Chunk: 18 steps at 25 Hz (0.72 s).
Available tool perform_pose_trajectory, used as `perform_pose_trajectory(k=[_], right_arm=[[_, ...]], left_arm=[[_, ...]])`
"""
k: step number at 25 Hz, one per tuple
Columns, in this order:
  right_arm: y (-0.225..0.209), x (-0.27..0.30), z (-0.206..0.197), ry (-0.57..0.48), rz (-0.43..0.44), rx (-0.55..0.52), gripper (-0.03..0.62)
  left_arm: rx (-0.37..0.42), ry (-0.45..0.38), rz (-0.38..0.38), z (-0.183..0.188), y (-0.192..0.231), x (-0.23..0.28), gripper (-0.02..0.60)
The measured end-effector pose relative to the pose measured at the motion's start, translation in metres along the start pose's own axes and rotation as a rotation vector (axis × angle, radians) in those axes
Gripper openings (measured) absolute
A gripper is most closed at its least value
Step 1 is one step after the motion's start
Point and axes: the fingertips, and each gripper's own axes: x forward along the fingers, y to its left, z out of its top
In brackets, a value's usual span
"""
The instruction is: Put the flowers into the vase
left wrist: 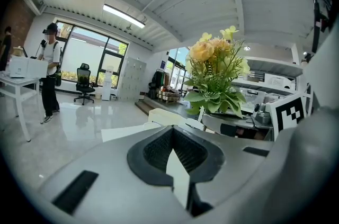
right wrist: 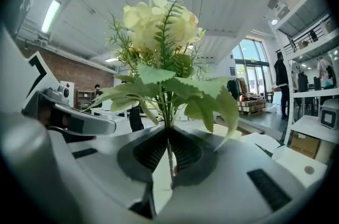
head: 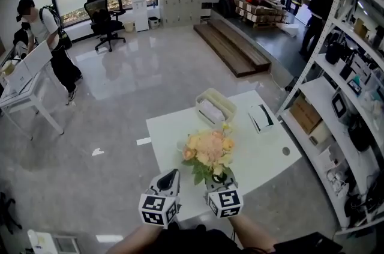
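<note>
A bunch of artificial flowers (head: 209, 151), pale orange and yellow blooms over green leaves, stands upright above the near part of the white table (head: 174, 133). My right gripper (head: 218, 176) is shut on its thin green stems just below the leaves. In the right gripper view the stems (right wrist: 168, 127) run down between the closed pads and the blooms (right wrist: 159, 21) rise above. My left gripper (head: 171, 175) hovers close to the left of the bunch, shut with nothing in it (left wrist: 172, 130); its view has the flowers (left wrist: 214, 72) to the right. No vase is in view.
A pale tray (head: 215, 104) and a white box (head: 261, 117) sit at the table's far side. Tall shelving (head: 336, 102) stands close to the right of the table. One person (head: 45, 36) stands at a desk far left, another (head: 321, 0) at the far right.
</note>
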Motion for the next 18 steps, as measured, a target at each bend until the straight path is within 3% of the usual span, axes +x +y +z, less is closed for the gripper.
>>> perform_pose_trajectory(k=[5,13,18], right_arm=[[0.018,0.021,0.008,-0.016,0.061,0.004,0.029],[0.009,0.078,0.118,-0.222,0.095,0.021,0.029],[0.006,0.097,0.111,-0.211,0.104,0.067,0.029]], left_arm=[[-0.015,-0.004,0.041,-0.002,0.013,-0.011,0.003],[-0.039,-0.013,0.079,0.003,0.026,-0.022,0.004],[-0.057,-0.013,0.09,0.0,0.035,-0.026,0.004]])
